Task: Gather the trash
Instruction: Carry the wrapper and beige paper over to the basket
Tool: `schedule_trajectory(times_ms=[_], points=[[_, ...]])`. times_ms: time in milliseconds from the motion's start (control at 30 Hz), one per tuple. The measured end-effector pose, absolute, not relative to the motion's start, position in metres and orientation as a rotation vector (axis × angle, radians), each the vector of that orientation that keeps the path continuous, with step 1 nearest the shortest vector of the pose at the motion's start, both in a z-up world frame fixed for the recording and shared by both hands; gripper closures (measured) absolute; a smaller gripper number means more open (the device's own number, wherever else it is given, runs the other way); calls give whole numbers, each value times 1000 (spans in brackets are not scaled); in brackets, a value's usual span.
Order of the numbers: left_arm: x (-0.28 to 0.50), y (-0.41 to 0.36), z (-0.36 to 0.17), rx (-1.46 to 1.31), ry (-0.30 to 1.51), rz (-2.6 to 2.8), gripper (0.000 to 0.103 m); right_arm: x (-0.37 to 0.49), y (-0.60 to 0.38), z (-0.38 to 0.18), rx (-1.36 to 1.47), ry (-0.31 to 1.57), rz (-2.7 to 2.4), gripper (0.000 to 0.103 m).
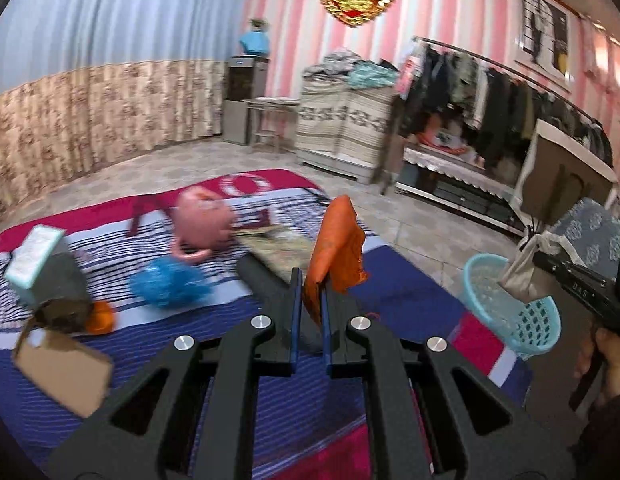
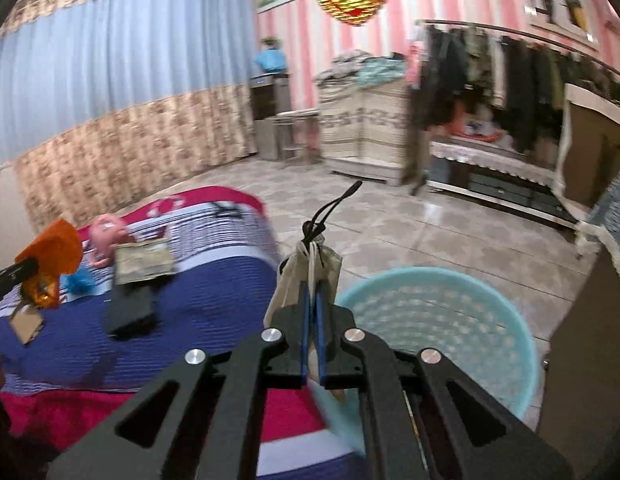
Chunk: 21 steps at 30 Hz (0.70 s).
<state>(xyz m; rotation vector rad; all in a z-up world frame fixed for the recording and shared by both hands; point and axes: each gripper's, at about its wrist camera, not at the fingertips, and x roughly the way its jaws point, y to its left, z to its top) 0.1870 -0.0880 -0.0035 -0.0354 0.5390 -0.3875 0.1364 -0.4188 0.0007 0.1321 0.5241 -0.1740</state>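
Both tongs are closed on trash and held above the bed. Left gripper (image 1: 310,300) pinches an orange wrapper (image 1: 336,252) between narrow jaws; right gripper (image 2: 312,312) pinches a beige pouch (image 2: 306,276), its black drawstring (image 2: 330,208) sticking up.

Largest first: the striped bedspread (image 1: 390,288) fills the lower field, with the tiled floor (image 2: 430,232) beyond its edge. The light-blue perforated basket (image 2: 470,320) lies just right of and below the right gripper; in the left wrist view the pouch hangs over its rim.

Items left on the bedspread, in descending size: a pink toy (image 1: 204,222), a worn flat packet (image 2: 144,260) touching a dark flat object (image 2: 130,312), a blue crumpled ball (image 1: 168,284), a cardboard piece (image 1: 62,368) and a pale green box (image 1: 34,258).

Step in hand, as judged: carrying two grasped pieces to the basket. The next move calls for bringing the pouch fully inside the rim and parting the jaws, then swinging the wrapper rightward across the bed edge for the same release. The trailing drawstring could snag on the fingers.
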Motion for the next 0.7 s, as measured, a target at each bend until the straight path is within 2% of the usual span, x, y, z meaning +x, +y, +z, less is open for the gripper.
schedule_trajectory(times_ms=[333, 700], points=[[192, -204, -17, 32, 566, -550, 96, 125, -499, -19, 194, 541, -319, 100], [189, -317, -35, 127, 585, -704, 96, 122, -537, -37, 262, 551, -374, 100]])
